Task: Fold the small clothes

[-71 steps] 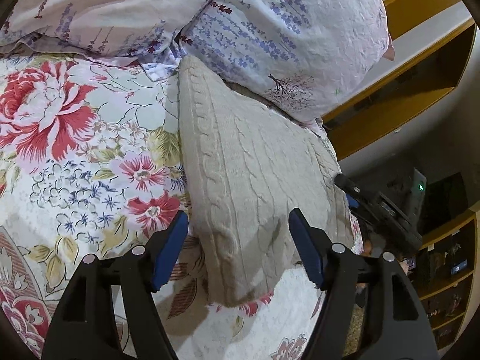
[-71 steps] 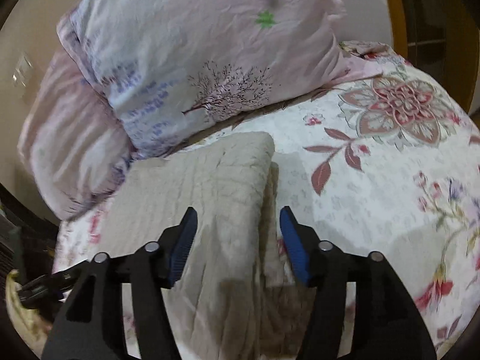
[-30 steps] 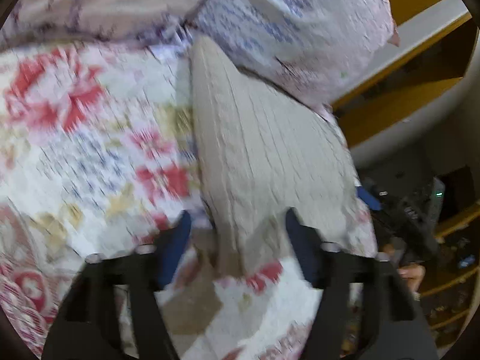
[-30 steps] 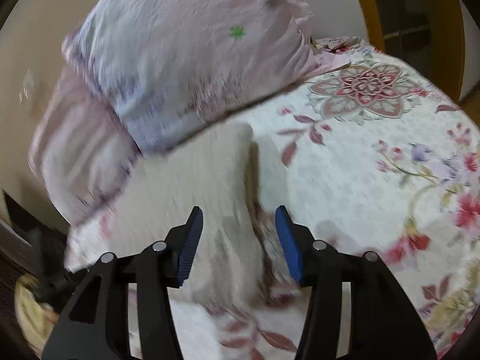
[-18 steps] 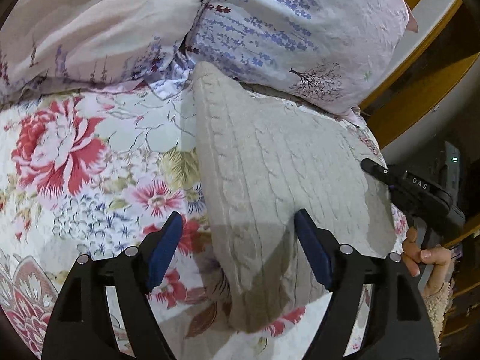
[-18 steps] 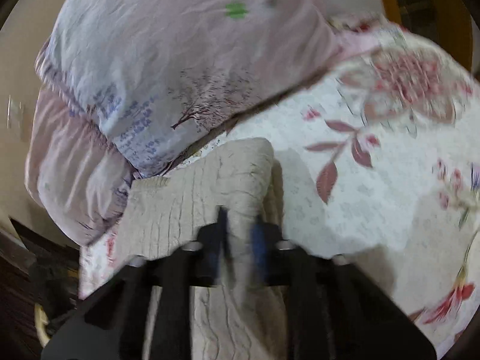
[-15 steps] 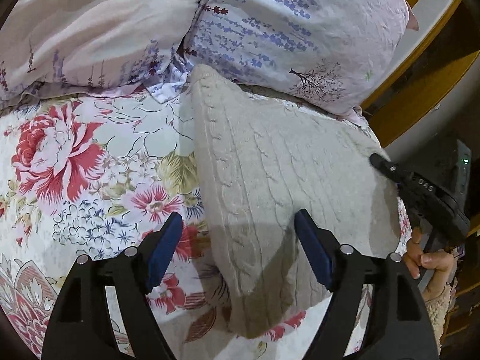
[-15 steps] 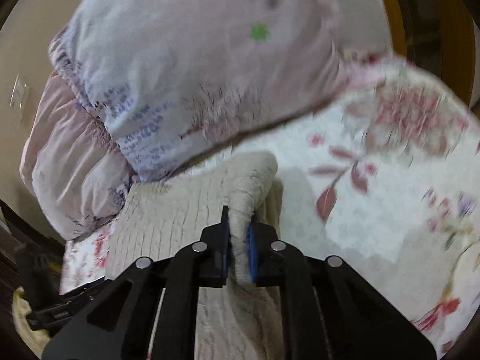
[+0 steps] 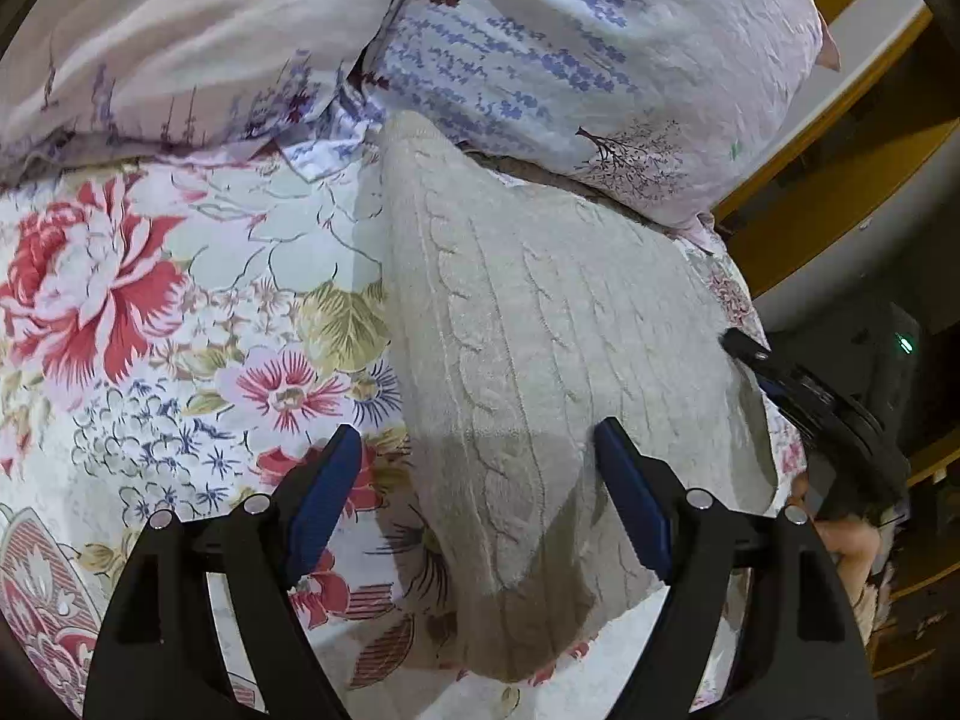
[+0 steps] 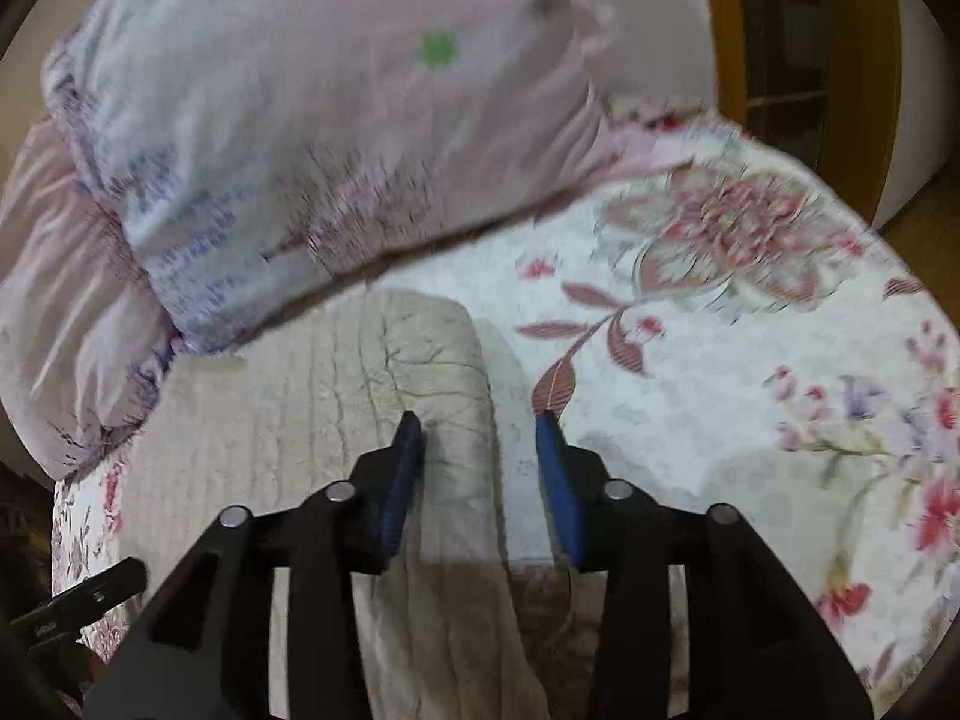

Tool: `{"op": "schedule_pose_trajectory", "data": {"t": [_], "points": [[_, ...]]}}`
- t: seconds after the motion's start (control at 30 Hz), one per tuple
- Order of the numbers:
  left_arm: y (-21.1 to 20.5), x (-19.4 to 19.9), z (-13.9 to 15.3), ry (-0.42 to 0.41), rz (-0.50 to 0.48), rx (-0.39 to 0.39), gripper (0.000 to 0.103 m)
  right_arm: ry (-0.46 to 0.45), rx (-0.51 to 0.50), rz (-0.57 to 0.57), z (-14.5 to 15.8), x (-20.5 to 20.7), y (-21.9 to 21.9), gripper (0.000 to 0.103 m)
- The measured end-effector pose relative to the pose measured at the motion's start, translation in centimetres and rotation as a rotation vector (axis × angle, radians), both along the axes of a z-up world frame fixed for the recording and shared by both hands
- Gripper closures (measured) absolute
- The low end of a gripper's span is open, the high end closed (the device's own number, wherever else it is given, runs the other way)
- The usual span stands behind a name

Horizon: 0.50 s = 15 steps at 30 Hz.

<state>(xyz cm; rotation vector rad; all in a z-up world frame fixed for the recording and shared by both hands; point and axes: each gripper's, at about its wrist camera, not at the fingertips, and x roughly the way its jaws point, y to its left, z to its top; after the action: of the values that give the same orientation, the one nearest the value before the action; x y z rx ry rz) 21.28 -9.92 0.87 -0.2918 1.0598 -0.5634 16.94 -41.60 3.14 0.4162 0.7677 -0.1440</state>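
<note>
A beige cable-knit sweater (image 9: 540, 330) lies folded on the floral bedspread (image 9: 180, 330), its far end against the pillows. My left gripper (image 9: 474, 435) hovers open over the sweater's near left corner, one finger over the bedspread and one over the knit, holding nothing. In the right wrist view the sweater (image 10: 312, 420) fills the lower left. My right gripper (image 10: 478, 420) has its jaws opening, with the sweater's folded right edge lying between them; the left pad is at the knit and the right pad stands clear over the bedspread (image 10: 690, 420).
Two large pale pillows (image 9: 570, 48) (image 10: 330, 120) crowd the head of the bed just beyond the sweater. The right gripper (image 9: 810, 408) and a hand (image 9: 852, 540) show at the bed's right edge. Wooden shelving stands beyond.
Half a second ago my right gripper was pinched on the sweater's folded edge and raised a ridge; its jaws now stand apart and the edge lies flat. The left gripper has barely shifted.
</note>
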Motion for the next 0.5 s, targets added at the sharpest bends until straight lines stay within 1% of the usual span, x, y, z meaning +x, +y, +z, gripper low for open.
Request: {"op": "schedule_pose_trajectory", "data": {"t": [0.1, 0.17, 0.23, 0.27, 0.3, 0.33, 0.37, 0.4, 0.5], "points": [[0.2, 0.2, -0.3, 0.02, 0.0, -0.021, 0.022, -0.094, -0.037, 0.042, 1.8, -2.3, 1.3, 0.062], [0.1, 0.1, -0.3, 0.018, 0.001, -0.019, 0.021, -0.132, -0.067, 0.115, 2.5, -3.4, 2.8, 0.062], [0.1, 0.1, -0.4, 0.017, 0.003, -0.014, 0.02, -0.117, -0.089, 0.183, 2.4, -3.4, 4.1, 0.062], [0.0, 0.1, -0.4, 0.015, 0.005, -0.011, 0.019, -0.092, -0.104, 0.209, 2.1, -3.1, 4.8, 0.062], [0.0, 0.2, -0.4, 0.014, 0.005, -0.008, 0.019, -0.059, -0.119, 0.227, 1.5, -2.8, 5.2, 0.062], [0.0, 0.1, -0.4, 0.014, 0.004, -0.006, 0.018, 0.005, -0.136, 0.233, 0.3, -2.1, 5.6, 0.062], [-0.2, 0.2, -0.5, 0.016, 0.001, -0.004, 0.017, 0.048, -0.14, 0.23, -0.9, -1.6, 5.7, 0.062], [-0.4, 0.3, -0.6, 0.019, -0.002, -0.004, 0.017, 0.018, -0.137, 0.221, -1.2, -1.7, 5.6, 0.061], [-0.5, 0.8, -0.7, 0.035, -0.007, -0.016, 0.017, 0.026, -0.103, 0.227, -0.9, -1.7, 5.3, 0.059]]}}
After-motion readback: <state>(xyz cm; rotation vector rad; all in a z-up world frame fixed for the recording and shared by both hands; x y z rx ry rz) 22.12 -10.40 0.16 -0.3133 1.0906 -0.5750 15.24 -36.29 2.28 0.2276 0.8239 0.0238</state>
